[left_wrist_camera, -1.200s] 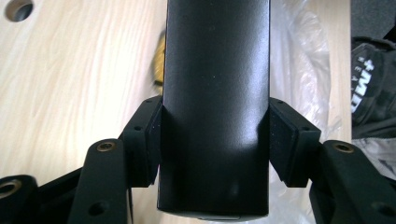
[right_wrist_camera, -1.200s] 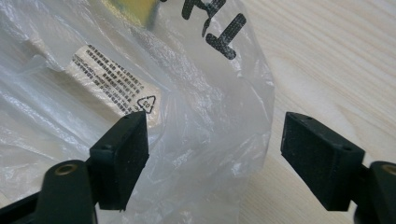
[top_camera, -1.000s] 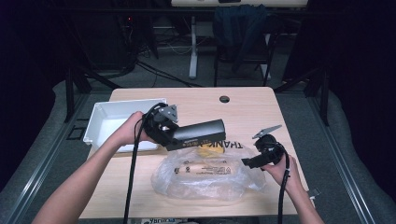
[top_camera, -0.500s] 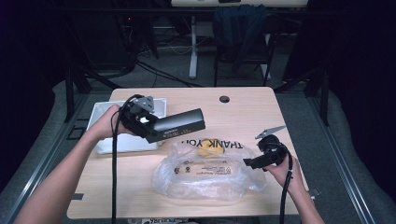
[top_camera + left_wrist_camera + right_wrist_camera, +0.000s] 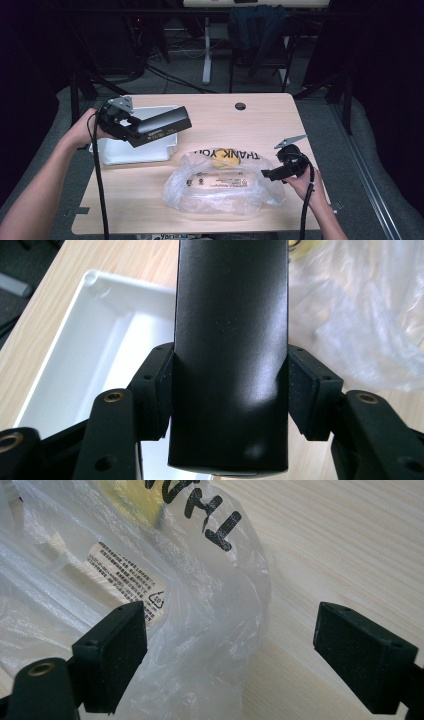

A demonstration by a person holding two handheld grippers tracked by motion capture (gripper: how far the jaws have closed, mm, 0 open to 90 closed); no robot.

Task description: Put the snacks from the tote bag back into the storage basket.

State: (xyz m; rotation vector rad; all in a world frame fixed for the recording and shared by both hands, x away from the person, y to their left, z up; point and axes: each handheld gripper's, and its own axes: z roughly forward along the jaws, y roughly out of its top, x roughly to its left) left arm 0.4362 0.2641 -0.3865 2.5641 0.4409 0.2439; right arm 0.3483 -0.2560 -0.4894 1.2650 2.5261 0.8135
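Observation:
My left gripper point(image 5: 134, 131) is shut on a long black box point(image 5: 161, 125) and holds it in the air, tilted, over a white tray point(image 5: 131, 154) at the table's left. In the left gripper view both pads point(image 5: 159, 390) press the black box point(image 5: 230, 340) with the tray point(image 5: 85, 360) below. A clear plastic bag point(image 5: 220, 185) printed THANK YOU lies at the front middle, holding a labelled beige pack point(image 5: 220, 180) and something yellow point(image 5: 227, 154). My right gripper point(image 5: 270, 174) stands open at the bag's right edge. In the right gripper view, the right gripper point(image 5: 230, 645) has a fold of the bag point(image 5: 150, 560) between its jaws.
The wooden table point(image 5: 270, 125) has a round cable hole point(image 5: 240, 106) near its back edge. A chair with a dark jacket point(image 5: 256, 30) stands behind the table. Bare wood lies right of the bag and at the back.
My left gripper has carried the black box to the left, from above the bag to above the white tray. The right gripper has stayed at the bag's right edge.

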